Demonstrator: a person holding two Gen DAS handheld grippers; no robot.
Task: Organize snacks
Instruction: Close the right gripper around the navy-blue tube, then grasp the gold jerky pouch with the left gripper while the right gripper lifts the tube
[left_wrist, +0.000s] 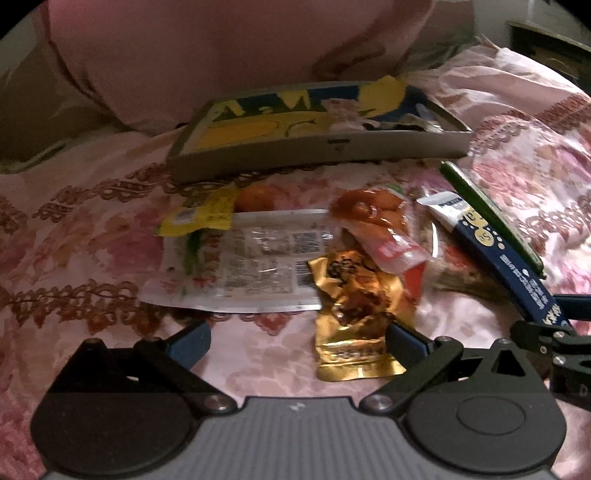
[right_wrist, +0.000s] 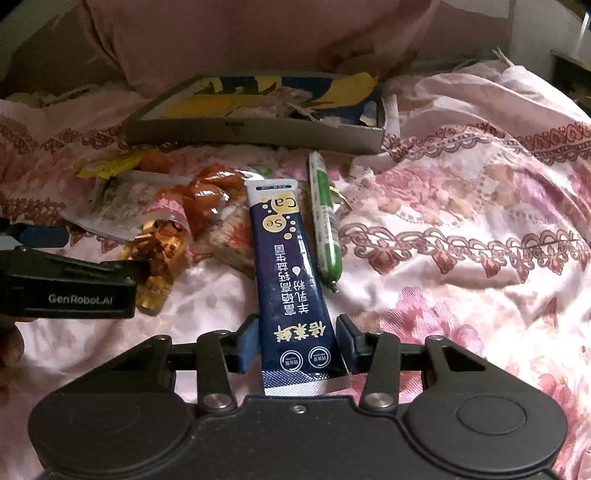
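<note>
My own gripper body hides the near end of the navy sachet (right_wrist: 291, 280), so I cannot tell whether the pads press it. The gold pouch (left_wrist: 354, 314) covers a corner of the clear packet (left_wrist: 236, 266), whose print is too blurred to read. The orange pack (left_wrist: 373, 218) overlaps something I cannot identify. The tray (left_wrist: 321, 147) contents are indistinct.

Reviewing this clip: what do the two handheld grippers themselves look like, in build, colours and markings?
Both match: black linkage arms with silver pivot screws, round black side housings, blue finger pads. The left gripper has a ribbed grey body; its side reads "GenRobot.AI" in the right wrist view. The right gripper body is black. No cables visible.
</note>
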